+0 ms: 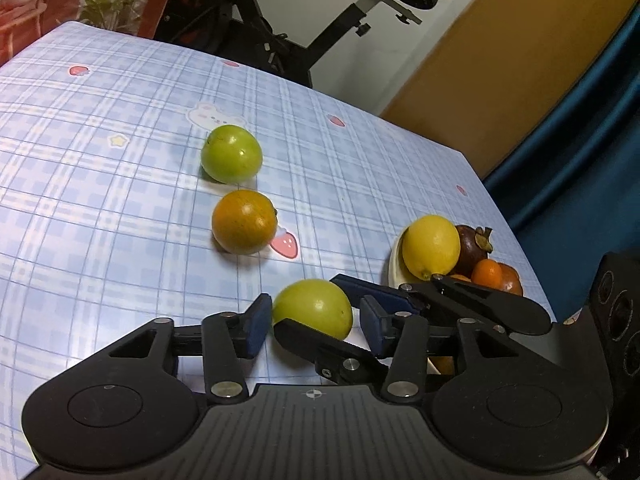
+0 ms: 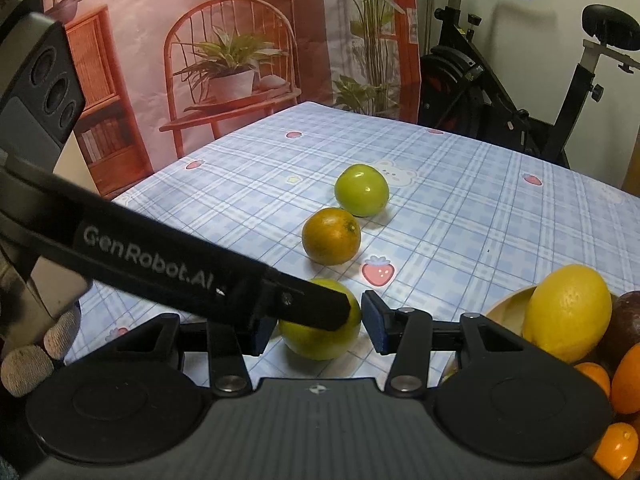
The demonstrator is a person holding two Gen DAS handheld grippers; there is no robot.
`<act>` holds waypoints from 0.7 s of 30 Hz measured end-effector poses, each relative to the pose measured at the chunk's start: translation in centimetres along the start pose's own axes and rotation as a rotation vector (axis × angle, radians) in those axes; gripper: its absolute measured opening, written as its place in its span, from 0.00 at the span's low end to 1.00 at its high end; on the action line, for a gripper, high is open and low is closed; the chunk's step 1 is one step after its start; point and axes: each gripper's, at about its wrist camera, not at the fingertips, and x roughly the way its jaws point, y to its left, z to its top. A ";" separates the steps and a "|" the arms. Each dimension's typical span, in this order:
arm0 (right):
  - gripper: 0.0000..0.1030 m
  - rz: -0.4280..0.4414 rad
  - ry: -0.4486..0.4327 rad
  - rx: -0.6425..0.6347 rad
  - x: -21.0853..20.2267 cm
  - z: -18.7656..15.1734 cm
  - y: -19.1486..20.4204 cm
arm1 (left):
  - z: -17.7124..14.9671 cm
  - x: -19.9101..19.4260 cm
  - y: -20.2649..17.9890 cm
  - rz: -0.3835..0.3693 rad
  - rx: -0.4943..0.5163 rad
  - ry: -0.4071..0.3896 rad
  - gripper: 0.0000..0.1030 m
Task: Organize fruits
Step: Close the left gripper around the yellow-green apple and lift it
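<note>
Three loose fruits lie in a row on the checked tablecloth: a far green fruit (image 1: 231, 153) (image 2: 361, 189), an orange (image 1: 244, 221) (image 2: 331, 235) and a near yellow-green fruit (image 1: 313, 309) (image 2: 320, 334). My left gripper (image 1: 312, 326) is open with its blue pads either side of the near fruit. My right gripper (image 2: 316, 330) is open around the same fruit, its fingers crossing the left one's in the left wrist view. A cream bowl (image 1: 394, 264) (image 2: 506, 312) at the right holds a lemon (image 1: 431, 246) (image 2: 568, 312), a mangosteen (image 1: 474, 246) and small oranges (image 1: 486, 274).
The table's right edge (image 1: 500, 208) runs just behind the bowl. An exercise bike (image 1: 280, 36) (image 2: 500, 92) stands behind the table's far edge. A printed backdrop (image 2: 224, 52) hangs at the far left. A gloved hand (image 2: 36, 352) holds the left gripper.
</note>
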 end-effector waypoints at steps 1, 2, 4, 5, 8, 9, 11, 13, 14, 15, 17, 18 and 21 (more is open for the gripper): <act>0.47 -0.001 -0.002 -0.002 0.0 -0.1 0.0 | 0.0 0.2 0.2 0.000 -0.007 0.004 0.49; 0.47 -0.002 -0.003 -0.006 0.0 -0.1 0.1 | -0.1 0.4 0.4 -0.002 -0.015 0.006 0.49; 0.47 -0.008 -0.001 -0.020 0.0 -0.2 0.2 | -0.2 0.8 0.8 -0.007 -0.034 0.012 0.49; 0.47 -0.010 -0.001 -0.029 0.0 -0.3 0.4 | -0.3 0.9 1.0 -0.009 -0.040 0.014 0.49; 0.47 -0.010 -0.004 -0.037 0.1 -0.5 0.5 | -0.4 1.0 1.2 -0.006 -0.048 0.008 0.48; 0.48 -0.010 -0.003 -0.038 0.2 -0.5 0.4 | -0.4 1.1 1.3 -0.004 -0.048 0.008 0.48; 0.48 -0.011 0.002 -0.044 0.5 -0.5 0.5 | -0.5 1.1 1.3 -0.003 -0.044 0.005 0.48; 0.48 -0.012 0.005 -0.046 0.7 -0.5 0.4 | -0.6 1.1 1.2 0.000 -0.036 0.003 0.48; 0.48 -0.013 0.007 -0.048 0.8 -0.5 0.5 | -0.6 1.0 1.1 0.002 -0.033 0.002 0.48; 0.47 -0.014 0.009 -0.051 0.9 -0.5 0.5 | -0.7 1.1 1.1 0.004 -0.032 0.001 0.48; 0.47 -0.013 0.010 -0.049 0.9 -0.5 0.4 | -0.7 0.9 0.9 0.008 -0.026 -0.001 0.48; 0.47 -0.010 0.009 -0.047 0.8 -0.5 0.4 | -0.7 0.7 0.8 0.008 -0.022 -0.004 0.48; 0.47 -0.003 -0.004 -0.034 0.2 -0.4 0.2 | -0.6 0.0 0.1 0.011 -0.003 -0.023 0.48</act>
